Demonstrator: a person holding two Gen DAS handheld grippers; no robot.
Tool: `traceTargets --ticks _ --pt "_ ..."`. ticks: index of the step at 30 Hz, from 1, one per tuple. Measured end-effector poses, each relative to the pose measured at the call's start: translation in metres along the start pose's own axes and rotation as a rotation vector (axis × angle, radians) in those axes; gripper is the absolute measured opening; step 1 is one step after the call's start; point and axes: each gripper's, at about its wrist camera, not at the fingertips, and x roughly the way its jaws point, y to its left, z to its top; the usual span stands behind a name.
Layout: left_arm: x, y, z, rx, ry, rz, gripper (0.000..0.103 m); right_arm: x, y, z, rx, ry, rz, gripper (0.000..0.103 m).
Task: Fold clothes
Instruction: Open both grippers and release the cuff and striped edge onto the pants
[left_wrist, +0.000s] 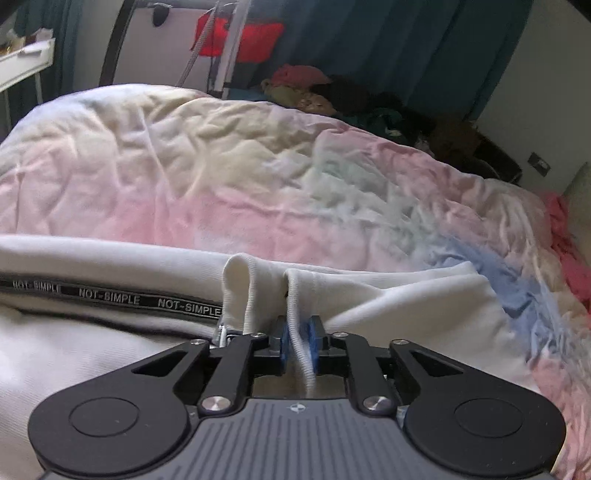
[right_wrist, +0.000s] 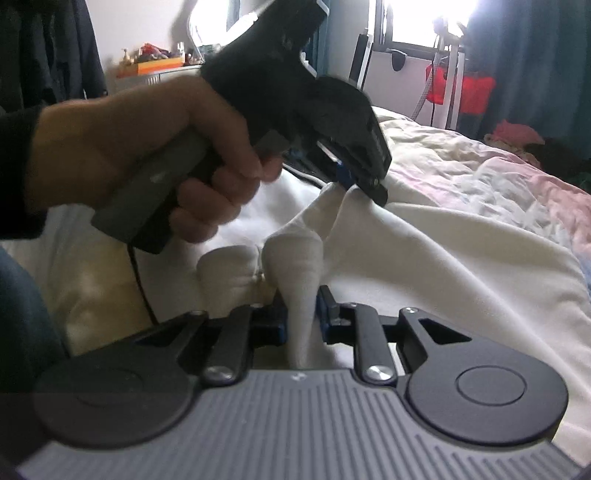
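Observation:
A white garment (left_wrist: 388, 302) with a black "NOT-SIMPLE" stripe (left_wrist: 110, 295) lies on the bed. My left gripper (left_wrist: 297, 341) is shut on a ribbed white edge of it. In the right wrist view my right gripper (right_wrist: 301, 317) is shut on another ribbed fold of the white garment (right_wrist: 424, 258). The left gripper (right_wrist: 356, 182) also shows there, held by a hand (right_wrist: 129, 147), pinching the cloth up just beyond the right one.
A crumpled pastel pink, blue and cream duvet (left_wrist: 258, 166) covers the bed. A pile of dark and red clothes (left_wrist: 332, 92) lies beyond it. A red item (right_wrist: 461, 88) hangs near a window. A cluttered shelf (right_wrist: 155, 62) stands at the back left.

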Motion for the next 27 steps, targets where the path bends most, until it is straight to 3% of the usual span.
traceTargets --ticks 3,5,7,10,12,15,21,27 --pt "-0.009 0.0 -0.004 0.006 -0.028 0.006 0.027 -0.009 -0.004 0.003 0.048 -0.012 -0.006 0.029" --pt "-0.019 -0.001 -0.009 0.002 -0.046 0.02 0.028 -0.017 -0.008 0.004 0.087 -0.033 -0.011 0.062" --pt "-0.036 -0.004 -0.016 -0.009 -0.07 0.049 0.038 -0.032 -0.015 0.005 0.154 -0.07 -0.027 0.079" --pt "-0.07 -0.01 -0.029 -0.028 -0.126 0.108 0.057 -0.059 -0.027 0.007 0.25 -0.122 -0.068 0.081" --pt "-0.094 -0.012 -0.037 -0.04 -0.162 0.134 0.06 -0.076 -0.034 0.007 0.302 -0.155 -0.11 0.081" --pt "-0.128 -0.01 -0.049 -0.087 -0.207 0.165 0.073 -0.1 -0.046 0.004 0.35 -0.199 -0.193 0.081" --pt "-0.18 0.034 -0.063 -0.305 -0.209 0.253 0.076 -0.117 -0.07 -0.006 0.454 -0.241 -0.231 0.081" --pt "-0.236 0.12 -0.077 -0.606 -0.178 0.292 0.077 -0.116 -0.071 -0.01 0.456 -0.261 -0.273 0.081"
